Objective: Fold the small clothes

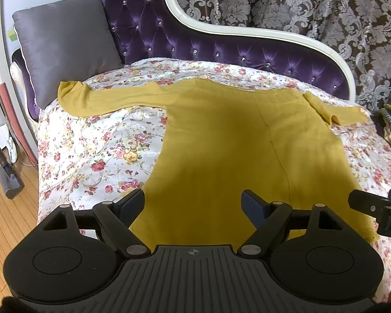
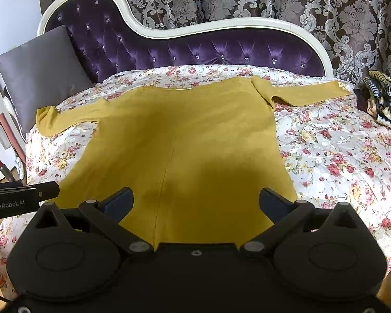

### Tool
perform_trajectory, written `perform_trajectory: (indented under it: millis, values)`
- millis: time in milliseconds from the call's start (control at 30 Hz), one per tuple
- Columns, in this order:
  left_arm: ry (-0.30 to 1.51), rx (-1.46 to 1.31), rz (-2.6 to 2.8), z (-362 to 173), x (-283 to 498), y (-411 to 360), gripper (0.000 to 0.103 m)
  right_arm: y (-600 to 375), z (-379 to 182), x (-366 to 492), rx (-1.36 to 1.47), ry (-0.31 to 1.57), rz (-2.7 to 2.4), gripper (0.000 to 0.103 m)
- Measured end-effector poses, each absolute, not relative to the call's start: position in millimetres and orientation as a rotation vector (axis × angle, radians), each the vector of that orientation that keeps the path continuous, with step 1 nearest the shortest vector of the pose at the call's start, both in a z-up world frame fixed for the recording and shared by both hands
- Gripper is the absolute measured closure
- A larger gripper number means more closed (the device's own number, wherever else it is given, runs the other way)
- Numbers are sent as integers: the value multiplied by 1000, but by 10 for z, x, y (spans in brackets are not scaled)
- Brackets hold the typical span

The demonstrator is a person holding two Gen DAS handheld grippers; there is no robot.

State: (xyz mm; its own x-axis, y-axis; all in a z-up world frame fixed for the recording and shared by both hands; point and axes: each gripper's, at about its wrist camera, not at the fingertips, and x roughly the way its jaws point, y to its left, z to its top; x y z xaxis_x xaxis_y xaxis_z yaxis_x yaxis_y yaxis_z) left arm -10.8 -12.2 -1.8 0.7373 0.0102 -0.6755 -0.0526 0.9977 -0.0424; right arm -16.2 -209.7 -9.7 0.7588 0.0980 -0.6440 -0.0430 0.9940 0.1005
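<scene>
Nearest me, my left gripper [image 1: 193, 203] and right gripper [image 2: 195, 200] hung with jaws spread wide, gripping nothing. Beyond them the mustard sweater [image 1: 221, 143] lay flat, sleeves outstretched, on the floral bedspread [image 1: 96, 151]; farther back stood the purple headboard [image 2: 195, 49].

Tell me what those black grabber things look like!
Each hand-held gripper, left and right, is matte black with two round discs, a ribbed body, silver rivets and dark blue pads. The left one's side reads "GenRobot.AI" in white.

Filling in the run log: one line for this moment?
yellow top: flat, sleeves out | left gripper: open, empty | right gripper: open, empty
</scene>
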Motion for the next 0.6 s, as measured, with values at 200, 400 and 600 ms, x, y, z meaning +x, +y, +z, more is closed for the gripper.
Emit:
perform_trajectory:
  millis: [200, 400, 600]
  values:
    - [741, -61, 33, -20, -115, -120, 23, -2084, -102, -166, 78, 707, 78, 1]
    - [742, -60, 32, -20, -118, -126, 23, -2070, -98, -165, 75, 709, 80, 1]
    - [742, -58, 32, -14, -122, -147, 23, -2055, -94, -162, 68, 714, 84, 1]
